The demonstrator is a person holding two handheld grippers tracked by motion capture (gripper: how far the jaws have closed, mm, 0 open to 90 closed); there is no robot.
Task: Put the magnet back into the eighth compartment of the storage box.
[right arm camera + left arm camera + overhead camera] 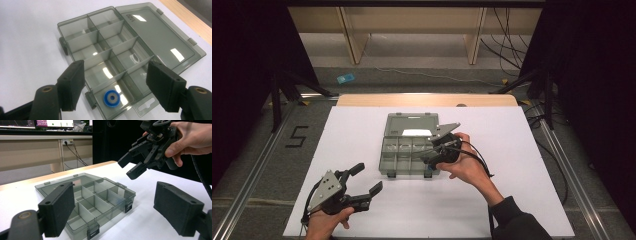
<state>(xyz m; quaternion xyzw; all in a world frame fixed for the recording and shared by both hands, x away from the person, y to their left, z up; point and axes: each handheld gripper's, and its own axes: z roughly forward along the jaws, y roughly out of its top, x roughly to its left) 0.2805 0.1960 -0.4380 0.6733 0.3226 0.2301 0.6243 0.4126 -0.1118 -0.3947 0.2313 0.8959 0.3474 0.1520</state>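
A smoky grey plastic organizer box (398, 150) lies open in the middle of the white table, its lid (409, 122) folded flat towards the far side. Dividers (110, 51) split it into several compartments. A small blue ring with a grey centre (111, 98) lies flat in one end compartment. My right gripper (427, 159) hovers open over the box's right front part with nothing between its jaws, and the blue ring sits below them. My left gripper (368, 179) is open and empty near the table's front left, facing the box (110, 196) and the right gripper (132, 166).
The white sheet (522, 165) covers the table, with a wooden edge (427, 100) at the far side. Bare sheet lies left and right of the box. Cables (507, 45) and a small blue object (345, 78) lie on the floor beyond.
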